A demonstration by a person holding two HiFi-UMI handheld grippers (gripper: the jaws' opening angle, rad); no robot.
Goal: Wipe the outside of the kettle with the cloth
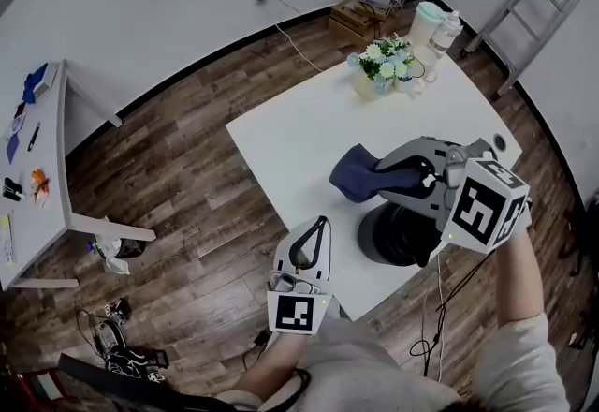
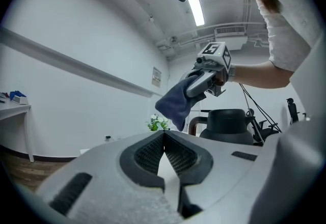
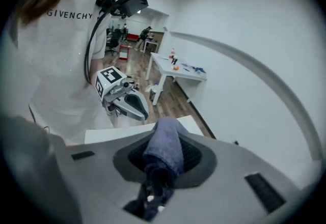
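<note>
R tongs: cloth downward; kettle upright

Kettle: upper part hidden under right gripper and its marker cube. Seen from the left gripper, kettle base sits behind that gripper's own body. Cloth: pinched end buried between the jaws. Far left, items on side table too small to tell.
</note>
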